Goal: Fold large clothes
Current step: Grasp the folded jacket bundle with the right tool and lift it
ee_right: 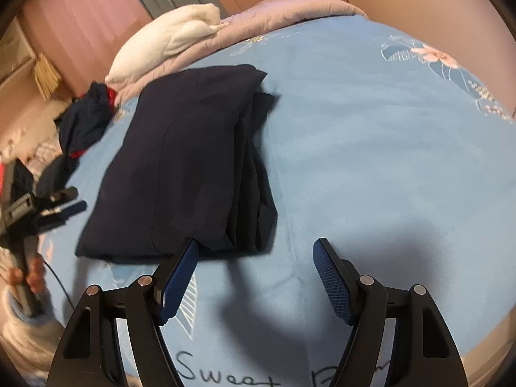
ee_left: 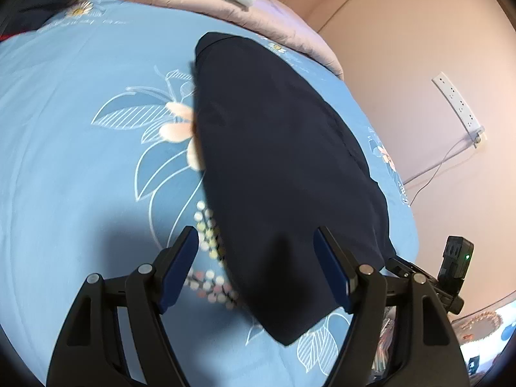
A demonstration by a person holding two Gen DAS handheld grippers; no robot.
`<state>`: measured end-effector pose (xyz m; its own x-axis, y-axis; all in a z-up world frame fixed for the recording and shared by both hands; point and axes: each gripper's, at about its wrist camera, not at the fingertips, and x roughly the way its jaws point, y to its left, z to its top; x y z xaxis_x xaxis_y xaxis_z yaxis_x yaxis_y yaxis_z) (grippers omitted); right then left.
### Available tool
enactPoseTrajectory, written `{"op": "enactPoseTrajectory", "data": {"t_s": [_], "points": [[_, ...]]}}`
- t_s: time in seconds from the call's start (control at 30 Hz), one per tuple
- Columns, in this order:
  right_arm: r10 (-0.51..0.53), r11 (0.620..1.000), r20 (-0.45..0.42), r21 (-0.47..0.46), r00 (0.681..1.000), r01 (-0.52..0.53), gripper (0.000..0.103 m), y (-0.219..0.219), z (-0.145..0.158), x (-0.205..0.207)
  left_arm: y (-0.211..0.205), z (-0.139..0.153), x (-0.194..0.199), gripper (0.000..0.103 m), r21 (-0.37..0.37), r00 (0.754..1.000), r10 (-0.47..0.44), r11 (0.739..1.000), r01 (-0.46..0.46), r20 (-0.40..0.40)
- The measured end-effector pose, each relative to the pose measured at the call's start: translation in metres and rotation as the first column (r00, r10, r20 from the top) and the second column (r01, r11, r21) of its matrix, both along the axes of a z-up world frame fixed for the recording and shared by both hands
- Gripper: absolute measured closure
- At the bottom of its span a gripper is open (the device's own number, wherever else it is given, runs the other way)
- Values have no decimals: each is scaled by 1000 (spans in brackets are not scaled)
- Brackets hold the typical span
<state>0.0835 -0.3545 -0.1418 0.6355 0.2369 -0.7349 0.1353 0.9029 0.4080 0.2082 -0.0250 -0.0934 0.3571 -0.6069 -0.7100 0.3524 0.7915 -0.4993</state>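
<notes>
A dark navy garment (ee_left: pixel 277 161) lies folded into a long rectangle on the blue flowered bedsheet (ee_left: pixel 80 148). In the left wrist view my left gripper (ee_left: pixel 258 245) is open above the garment's near end, which lies flat under the gap; the blue pads (ee_left: pixel 180 267) do not press on it. In the right wrist view the same garment (ee_right: pixel 180 167) shows its stacked layers along the right edge. My right gripper (ee_right: pixel 256 248) is open just in front of its near right corner, over the bare sheet (ee_right: pixel 371 161). My left gripper (ee_right: pixel 75 199) shows at the garment's left side.
A white fluffy blanket (ee_right: pixel 167 42) and a pinkish quilt (ee_right: pixel 274 13) are piled at the far end of the bed. Another dark garment with red trim (ee_right: pixel 87 116) lies by the left edge. A power strip (ee_left: pixel 458 103) with a cable hangs on the wall.
</notes>
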Motion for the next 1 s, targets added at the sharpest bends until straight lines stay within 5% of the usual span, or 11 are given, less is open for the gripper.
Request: {"op": "enactPoseTrajectory", "data": {"t_s": [0.13, 0.23, 0.37, 0.53, 1.0], "points": [[114, 992, 22, 50, 993, -115, 13, 11, 3, -1, -3, -4, 11, 27, -21, 1000, -1, 1000, 1, -19], [133, 982, 69, 126, 989, -141, 12, 7, 4, -2, -4, -8, 20, 26, -52, 999, -13, 999, 11, -44], [74, 948, 95, 302, 993, -100, 10, -14, -5, 10, -13, -18, 31, 26, -101, 994, -50, 994, 40, -94], [7, 885, 18, 465, 1000, -15, 10, -32, -30, 49, -22, -26, 43, 9, -131, 991, -58, 991, 42, -121], [135, 858, -13, 502, 991, -110, 10, -22, -35, 104, -47, -52, 78, 1, -170, 969, -116, 982, 79, -219]]}}
